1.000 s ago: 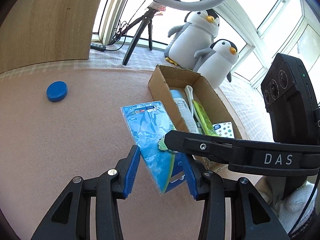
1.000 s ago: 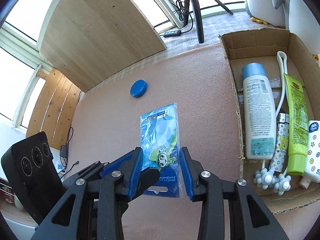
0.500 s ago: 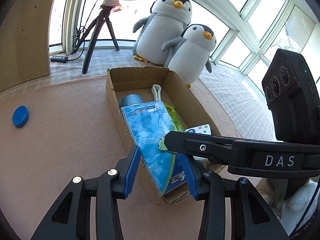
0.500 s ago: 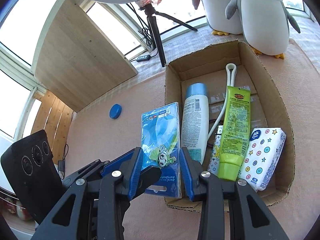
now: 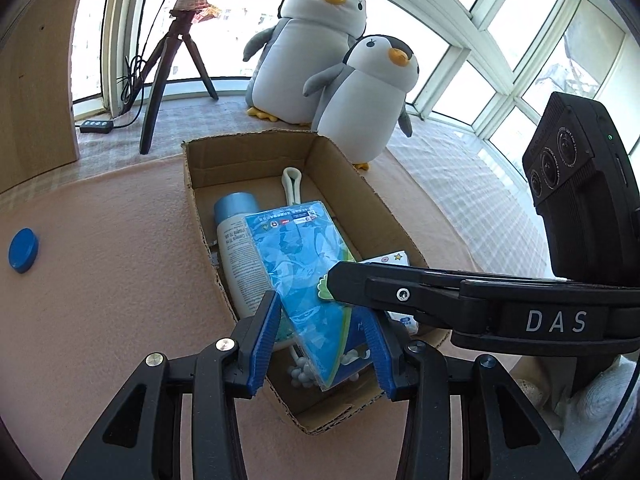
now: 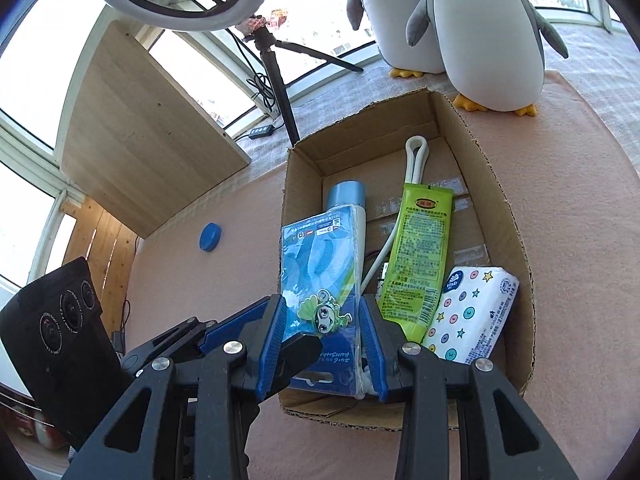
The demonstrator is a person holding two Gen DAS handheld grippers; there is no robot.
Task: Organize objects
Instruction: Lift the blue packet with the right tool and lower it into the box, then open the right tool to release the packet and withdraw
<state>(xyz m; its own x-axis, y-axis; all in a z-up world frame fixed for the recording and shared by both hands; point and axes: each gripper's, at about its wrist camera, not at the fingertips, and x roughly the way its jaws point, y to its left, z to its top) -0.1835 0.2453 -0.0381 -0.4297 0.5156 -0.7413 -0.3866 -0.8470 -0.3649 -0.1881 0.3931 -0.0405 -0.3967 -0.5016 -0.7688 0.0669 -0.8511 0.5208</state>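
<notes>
Placement underway: blue card packet point(image 6: 320, 272) pinched across its width by right gripper point(image 6: 322, 344), tilted above bottle point(image 5: 236, 256) at cardboard box point(image 6: 516, 240) near-left corner, left gripper point(image 5: 320, 340) flanking, grip unclear; next, lower flat, then release.

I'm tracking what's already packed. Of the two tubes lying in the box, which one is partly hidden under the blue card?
The white tube with the pale blue cap; the blue card overlaps its body. The green tube lies uncovered beside it.

I see the carded packet point(image 6: 320, 280) over the box point(image 6: 516, 240) — bottle point(image 6: 346, 196) beneath, tube point(image 6: 420, 256) and tissue pack point(image 6: 472, 312) right — cap point(image 6: 210, 237) left, outside.
</notes>
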